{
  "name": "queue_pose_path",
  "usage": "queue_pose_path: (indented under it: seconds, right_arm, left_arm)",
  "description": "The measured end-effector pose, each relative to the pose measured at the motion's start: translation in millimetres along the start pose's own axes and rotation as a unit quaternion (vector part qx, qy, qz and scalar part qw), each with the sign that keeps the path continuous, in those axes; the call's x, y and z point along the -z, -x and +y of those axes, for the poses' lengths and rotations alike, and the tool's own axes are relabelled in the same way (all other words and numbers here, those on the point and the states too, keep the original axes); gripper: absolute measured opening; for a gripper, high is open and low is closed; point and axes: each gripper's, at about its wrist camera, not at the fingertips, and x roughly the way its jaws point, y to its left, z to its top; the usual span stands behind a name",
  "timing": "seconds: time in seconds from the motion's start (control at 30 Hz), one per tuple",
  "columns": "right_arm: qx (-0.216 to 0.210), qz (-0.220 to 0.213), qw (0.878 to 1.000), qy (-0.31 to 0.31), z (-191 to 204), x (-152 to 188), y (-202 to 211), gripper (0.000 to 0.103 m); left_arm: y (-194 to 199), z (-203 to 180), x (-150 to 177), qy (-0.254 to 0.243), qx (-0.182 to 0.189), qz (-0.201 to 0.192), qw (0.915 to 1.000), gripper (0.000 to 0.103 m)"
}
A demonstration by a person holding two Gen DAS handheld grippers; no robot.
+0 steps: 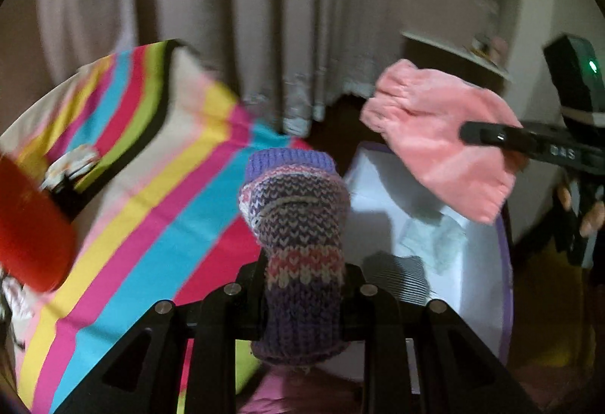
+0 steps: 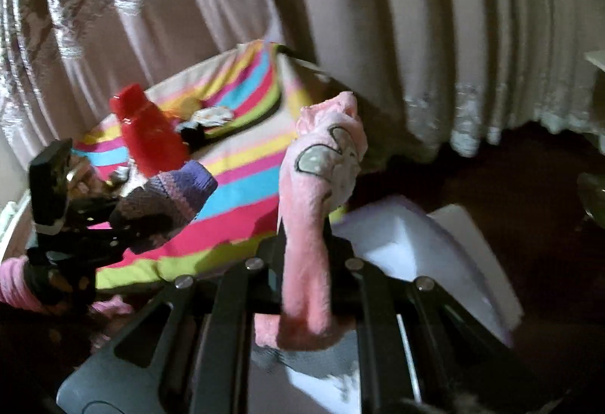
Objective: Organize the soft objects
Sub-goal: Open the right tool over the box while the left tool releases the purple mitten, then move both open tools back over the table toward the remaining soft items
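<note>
A purple and pink knitted sock (image 1: 293,224) stands up between the fingers of my left gripper (image 1: 304,268), which is shut on it. In the right wrist view that sock (image 2: 170,196) and my left gripper (image 2: 113,221) are at the left, over the bed. My right gripper (image 2: 306,240) is shut on a fluffy pink sock (image 2: 314,194) with a grey patch. The left wrist view has this pink sock (image 1: 435,134) hanging from my right gripper (image 1: 476,134) above a white bin (image 1: 385,198) with a purple rim. Both views are blurred.
A bed with a bright striped sheet (image 1: 159,217) fills the left side, and a red soft item (image 1: 30,221) lies on it. The white bin (image 2: 408,243) stands beside the bed and holds some cloth (image 1: 435,236). Pale curtains (image 2: 378,16) hang behind, and a dark floor (image 2: 510,187) lies to the right.
</note>
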Motion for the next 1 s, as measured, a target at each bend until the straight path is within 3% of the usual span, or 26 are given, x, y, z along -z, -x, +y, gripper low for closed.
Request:
queue_pose_path:
  seconds: [0.17,0.3,0.37,0.4,0.43,0.47,0.53,0.7,1.0]
  right_arm:
    - [0.046,0.024,0.999,-0.01,-24.5,17.4,2.5,0.014]
    - [0.059,0.046,0.997,-0.011,-33.5,29.4,-2.9,0.014]
    - [0.06,0.069,0.996,0.0,-35.3,35.2,-8.1,0.018]
    - [0.062,0.089,0.994,0.005,-36.7,37.2,-13.2,0.022]
    - [0.08,0.117,0.99,0.014,-38.4,40.4,-21.8,0.036]
    - [0.1,0.135,0.986,0.019,-40.3,42.6,-26.9,0.056]
    - [0.144,0.162,0.976,0.03,-43.9,47.8,-34.6,0.067]
    - [0.146,0.15,0.977,0.035,-40.8,41.0,-28.3,0.067]
    - [0.133,0.121,0.981,0.078,2.7,19.2,-39.0,0.069]
  left_arm:
    - [-22.3,-37.5,-9.3,-0.034,0.029,0.022,0.9988,0.029]
    - [-43.7,-61.9,-17.2,-0.06,0.021,0.042,0.9971,0.032]
    - [-54.3,-75.7,-17.8,-0.078,0.015,0.055,0.9953,0.043]
    - [-58.9,-84.2,-17.3,-0.091,0.005,0.058,0.9942,0.044]
    - [-61.9,-89.7,-15.7,-0.098,-0.006,0.058,0.9935,0.044]
    - [-63.5,-93.2,-14.3,-0.103,-0.016,0.059,0.9928,0.044]
    - [-63.3,-96.7,-11.5,-0.112,-0.037,0.056,0.9914,0.044]
    - [-54.5,-80.5,-6.7,-0.092,-0.044,0.052,0.9934,0.044]
    - [-27.9,-24.5,2.6,-0.022,-0.089,0.037,0.9951,0.045]
